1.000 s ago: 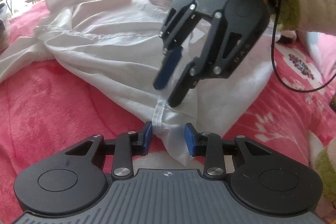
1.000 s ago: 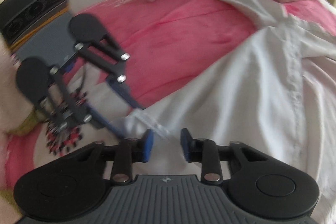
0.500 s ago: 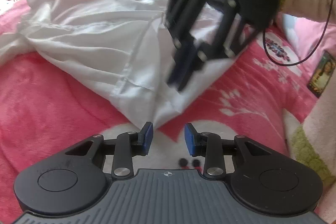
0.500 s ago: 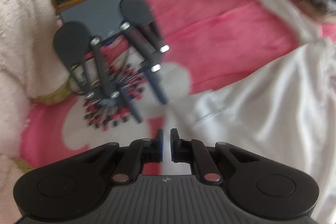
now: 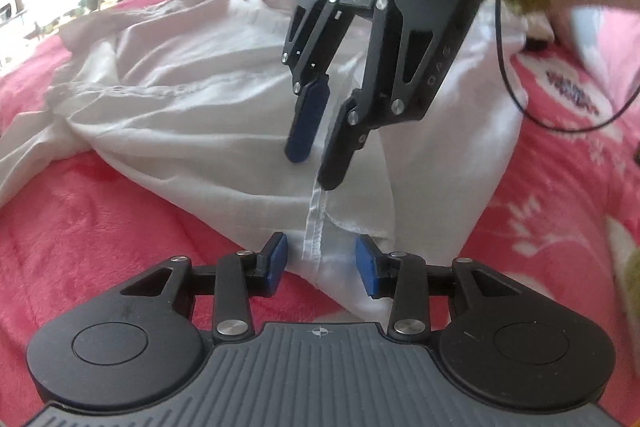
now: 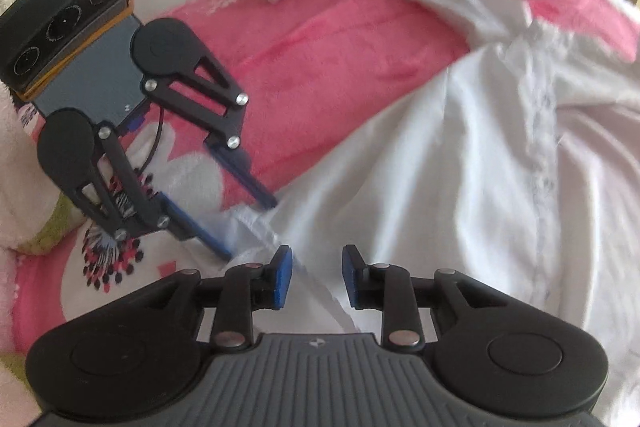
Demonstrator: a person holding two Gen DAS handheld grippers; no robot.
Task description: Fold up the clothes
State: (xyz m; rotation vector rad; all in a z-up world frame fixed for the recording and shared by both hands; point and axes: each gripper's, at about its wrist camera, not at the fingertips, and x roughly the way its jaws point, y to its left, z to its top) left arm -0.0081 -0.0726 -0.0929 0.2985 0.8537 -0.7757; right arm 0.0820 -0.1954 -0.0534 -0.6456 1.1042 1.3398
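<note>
Fingers of both spread grippers, left gripper (image 5: 322,263) and right gripper (image 6: 316,277), straddle the white shirt's (image 5: 224,131) hem corner.

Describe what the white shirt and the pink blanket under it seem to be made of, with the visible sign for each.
White shirt: probably thin woven cotton or a blend, matte; it creases sharply and shows a stitched hem. Pink blanket: likely plush fleece; its surface looks fuzzy and soft.

Bright daylight glares white at the upper left of the left view. Edges bend and look blurry. The middle stays sharp.
</note>
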